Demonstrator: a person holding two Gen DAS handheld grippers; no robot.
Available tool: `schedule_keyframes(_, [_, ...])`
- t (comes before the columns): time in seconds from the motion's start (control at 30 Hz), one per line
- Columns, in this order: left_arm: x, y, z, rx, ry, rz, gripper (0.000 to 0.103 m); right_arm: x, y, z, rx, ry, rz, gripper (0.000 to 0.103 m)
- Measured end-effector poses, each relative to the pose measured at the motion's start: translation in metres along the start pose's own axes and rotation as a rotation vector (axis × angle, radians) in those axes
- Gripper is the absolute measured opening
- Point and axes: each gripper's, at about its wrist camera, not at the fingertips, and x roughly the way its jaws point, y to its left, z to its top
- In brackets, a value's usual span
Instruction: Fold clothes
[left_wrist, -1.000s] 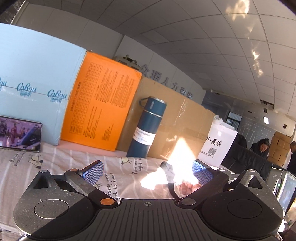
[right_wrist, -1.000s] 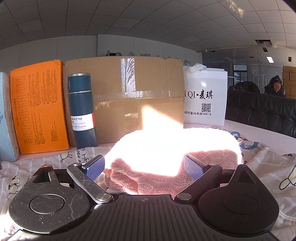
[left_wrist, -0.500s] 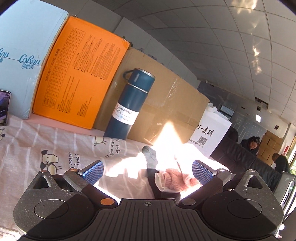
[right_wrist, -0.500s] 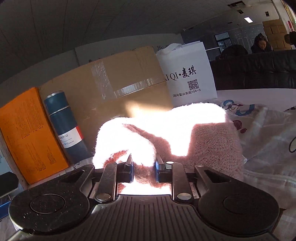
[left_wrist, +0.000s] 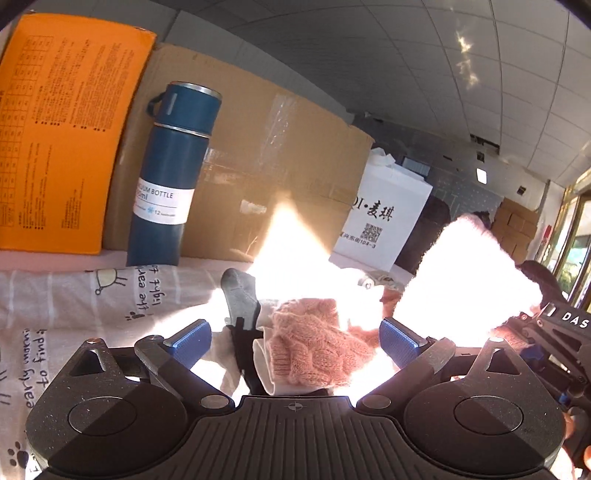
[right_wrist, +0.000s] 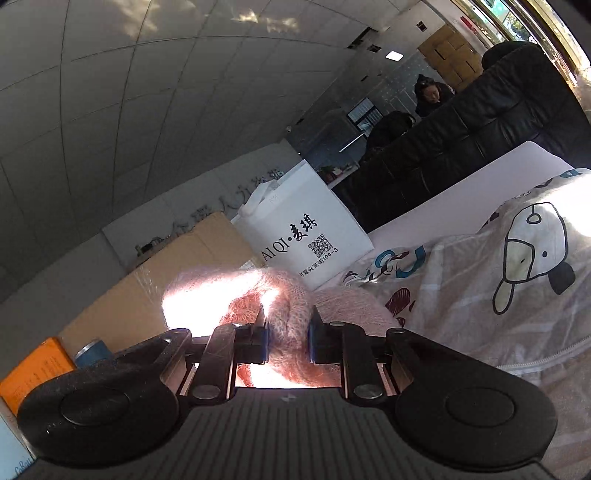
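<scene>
So the big change in the last second: the right tongs (right_wrist: 287, 341), which were spread wide around the pink knit sweater (right_wrist: 291, 314), are now pinched tight on a bunched fold of it and tipped up, so that part of the knit is lifted off the cartoon-print sheet (right_wrist: 480, 295). The left tongs (left_wrist: 293, 338) are spread apart, holding nothing, and have closed in on another bit of the pink knit (left_wrist: 314, 343) lying by a grey sock (left_wrist: 240, 291). Sun glare washes out half the fabric, so I can't tell how folded it is. My guess is a fold is mid-swing, left side about to grab.
</scene>
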Motion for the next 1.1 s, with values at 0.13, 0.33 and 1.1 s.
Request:
schedule_keyframes(0.13, [0.030,-0.023,-0.007,0.110,0.066,0.031,0.081,0.000,-0.001,0.000,0.015,0.004,-0.001,0.017])
schedule_keyframes(0.33, [0.034,-0.044,-0.017,0.207,0.066,-0.006,0.027,-0.004,0.006,-0.003,-0.025,-0.009,0.075,0.017])
schedule_keyframes(1.1, [-0.256,0.048,-0.023,0.219,-0.264,0.097,0.021,-0.112,0.085,-0.020,-0.052,0.145,0.674,0.017])
